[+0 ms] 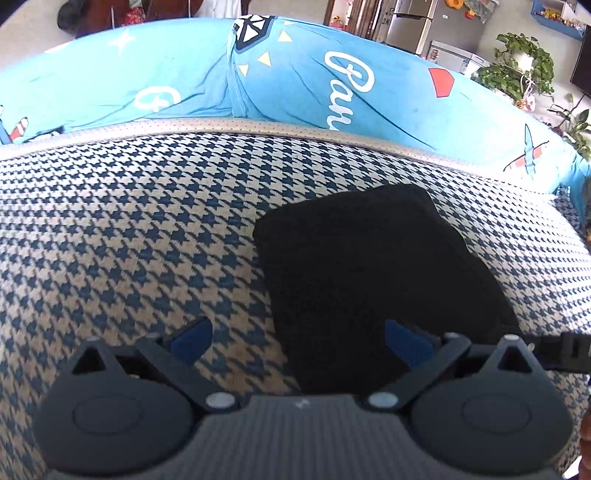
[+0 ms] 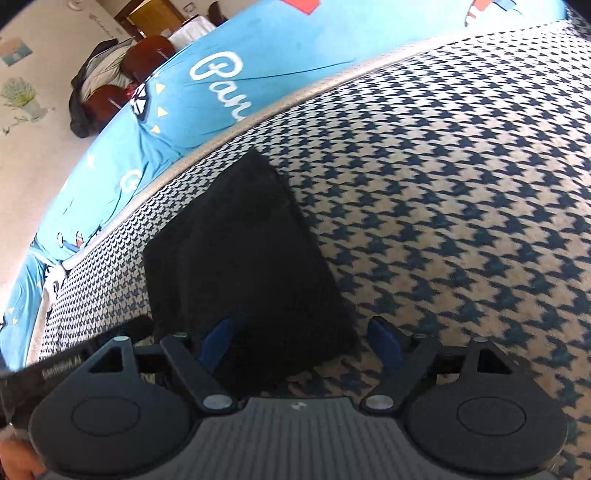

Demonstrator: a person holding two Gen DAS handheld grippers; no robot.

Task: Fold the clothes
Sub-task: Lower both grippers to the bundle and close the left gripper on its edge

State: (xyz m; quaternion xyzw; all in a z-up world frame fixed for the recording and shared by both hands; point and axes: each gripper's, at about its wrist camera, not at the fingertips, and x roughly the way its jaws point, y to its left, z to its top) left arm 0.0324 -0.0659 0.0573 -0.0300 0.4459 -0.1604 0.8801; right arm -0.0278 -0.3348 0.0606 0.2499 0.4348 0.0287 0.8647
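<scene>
Black garment [image 1: 373,266] sits folded on the houndstooth cushion [image 1: 129,229]; left gripper [image 1: 299,343] and right gripper [image 2: 301,345] both hover with jaws wide open, empty. A sloppy pinch of just the top layer could undo the fold.

A black garment [image 1: 369,266] lies folded into a compact flat rectangle on the houndstooth-patterned cushion [image 1: 129,229].

The left wrist view looks steeply down from close above the houndstooth-patterned cushion [image 1: 129,229], facing the bright blue printed backrest cover [image 1: 295,85], with a room, a steel refrigerator [image 1: 413,26] and green potted plants [image 1: 524,59] beyond at upper right. The right wrist view looks down just as near but rolled, so the cushion edge runs diagonally. Both share the folded black cloth [image 1: 369,266] [image 2: 240,266], the cushion and the blue cover with white script.
</scene>
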